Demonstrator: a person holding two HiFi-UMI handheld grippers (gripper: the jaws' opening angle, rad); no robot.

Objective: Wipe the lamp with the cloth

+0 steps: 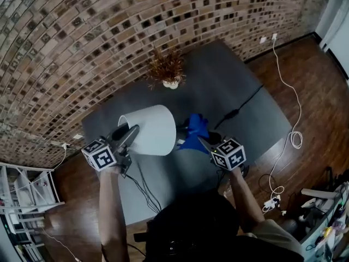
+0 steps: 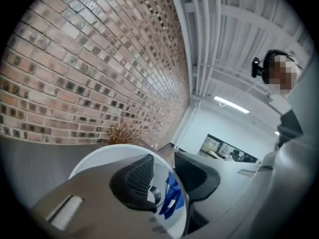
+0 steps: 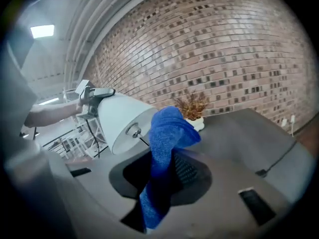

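The left gripper [image 1: 130, 132] clamps the rim of the white fabric-shaded lamp [image 1: 151, 129], holding it tipped sideways above the dark grey table [image 1: 229, 86]. This likely presents the shade to the blue woven cloth [image 1: 194, 130], clenched in the right gripper [image 1: 203, 142] just to its right.

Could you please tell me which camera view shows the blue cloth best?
The right gripper view: the blue cloth fills its middle, clamped in the right gripper. The head view shows it as a small blue bunch beside the lampshade; the left gripper view shows only a sliver past the shade's rim.
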